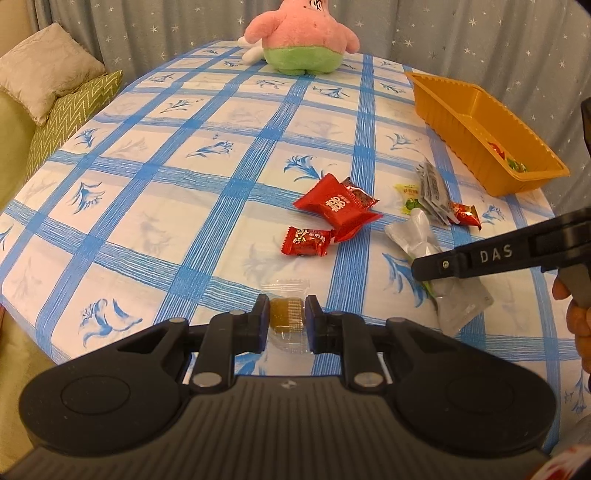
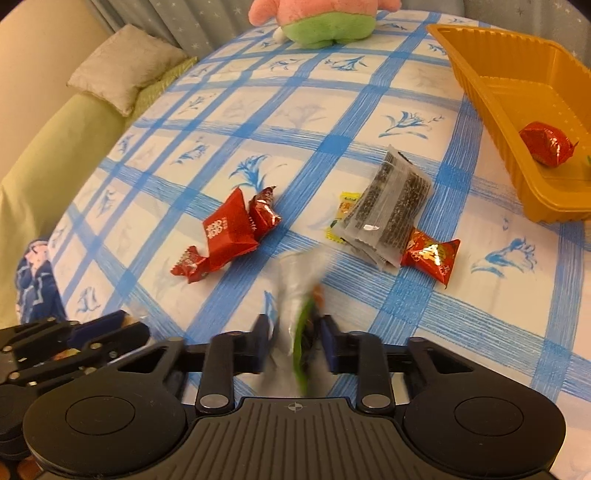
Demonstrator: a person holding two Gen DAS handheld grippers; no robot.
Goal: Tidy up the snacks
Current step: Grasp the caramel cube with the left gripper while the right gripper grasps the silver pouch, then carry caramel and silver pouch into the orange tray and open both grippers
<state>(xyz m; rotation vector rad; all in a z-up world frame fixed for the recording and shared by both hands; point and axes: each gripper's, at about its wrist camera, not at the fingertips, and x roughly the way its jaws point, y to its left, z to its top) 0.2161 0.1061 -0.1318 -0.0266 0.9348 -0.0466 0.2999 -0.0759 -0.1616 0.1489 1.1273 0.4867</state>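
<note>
Amber jelly in a clear wrapper [image 1: 287, 314] is sitting between the pads of my left tongs [image 1: 286, 320], which are closing on it from both sides while it is lying on the counter [image 1: 192, 155]. My right tongs [image 2: 294, 341] are gripping a clear packet with a green streak [image 2: 297, 314]; it is blurred in the right wrist view, so I cannot tell more about it.

Counting what is lying loose: one large red packet [image 2: 226, 232] is resting in the middle of the cloth, with two small red candies touching it, one at its far end [image 2: 263, 215] and one at its near end [image 2: 189, 264]. To the right, a small stack of grey seaweed packets [image 2: 391, 212] is lying over one yellow sachet [image 2: 345, 206]; I cannot tell how many are in the stack. One more red candy [image 2: 430, 256] is touching the stack's near corner.

The orange plastic tray [image 2: 491, 96] is standing at the far right, holding one round red-foil sweet [image 2: 546, 144] and a bit of green at the edge of view.

The counter is wearing a white cloth with blue checks and blue flower prints. A pink and green plush toy [image 1: 301, 37] is sitting at the far edge. Grey curtains with stars [image 1: 480, 33] are hanging behind, and a green sofa with two cushions [image 1: 55, 85] is standing to the left.
</note>
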